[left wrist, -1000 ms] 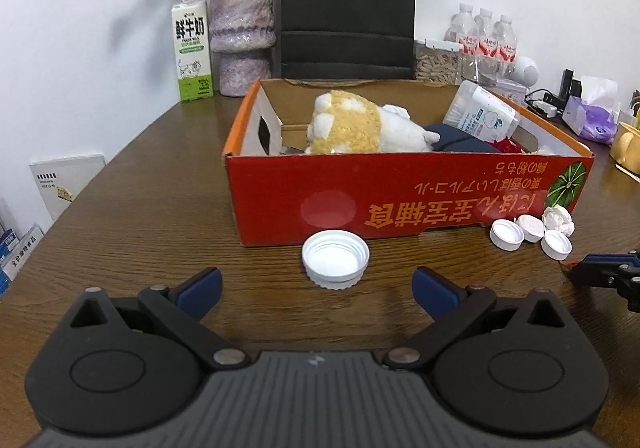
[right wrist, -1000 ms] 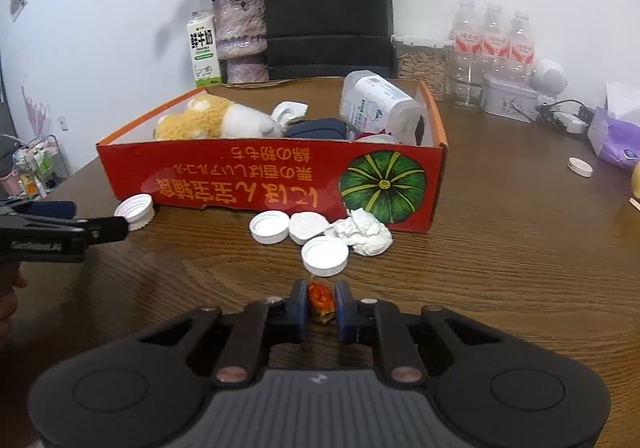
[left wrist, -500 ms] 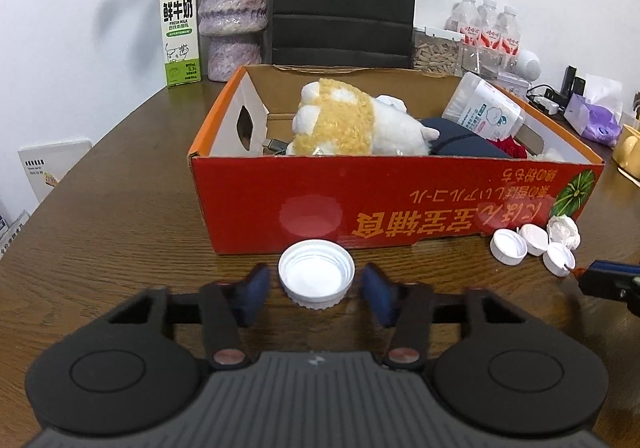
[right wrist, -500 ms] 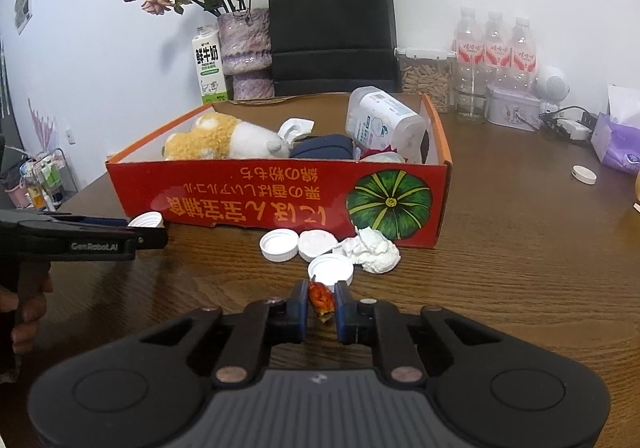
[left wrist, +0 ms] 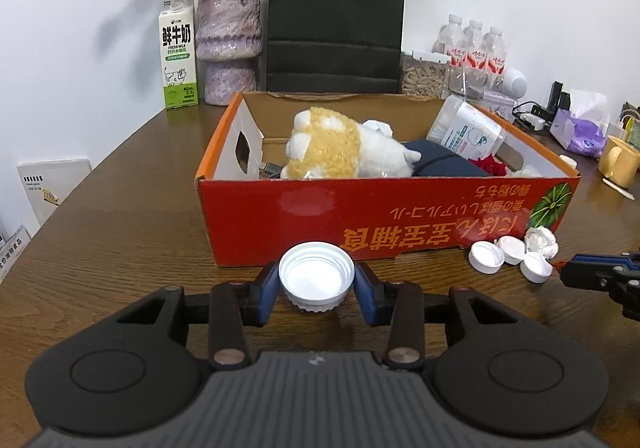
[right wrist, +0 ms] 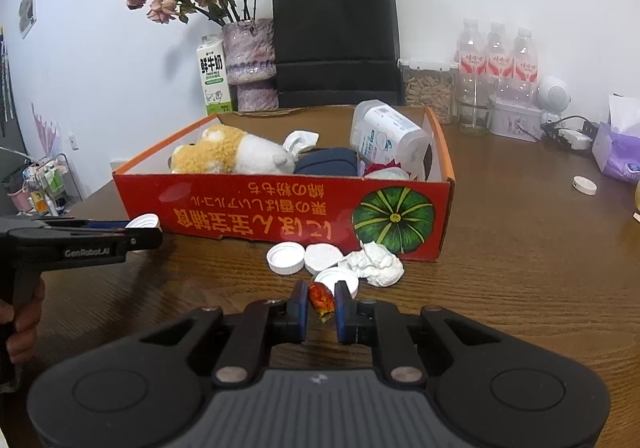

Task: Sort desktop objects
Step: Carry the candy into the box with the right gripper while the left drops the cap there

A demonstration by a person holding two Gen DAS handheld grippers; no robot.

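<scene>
Change since earlier frame: left gripper point(left wrist: 316, 290) has advanced and narrowed its jaws from wide apart to flanking the large white cap point(left wrist: 316, 276); right gripper point(right wrist: 321, 306) has drawn closer to the small caps.
Left jaws: closed in on the cap, pads touching or nearly touching its rim at 3 and 9 o'clock; the cap looks slightly tilted, and I cannot tell whether it has left the table point(left wrist: 120, 240).
Right jaws: clamped on a small orange-red wrapper point(right wrist: 321, 298).
Box: red cardboard box point(left wrist: 360, 215) at 12 o'clock of both grippers, already holding a plush toy point(left wrist: 340, 149), a white bottle point(left wrist: 466, 133) and dark cloth.
Still outside: three small caps point(right wrist: 312, 262) and a crumpled tissue point(right wrist: 378, 264) against the box front; one more cap point(right wrist: 585, 185) at 2 o'clock.
Progress: judged partway; both held items await placing.
</scene>
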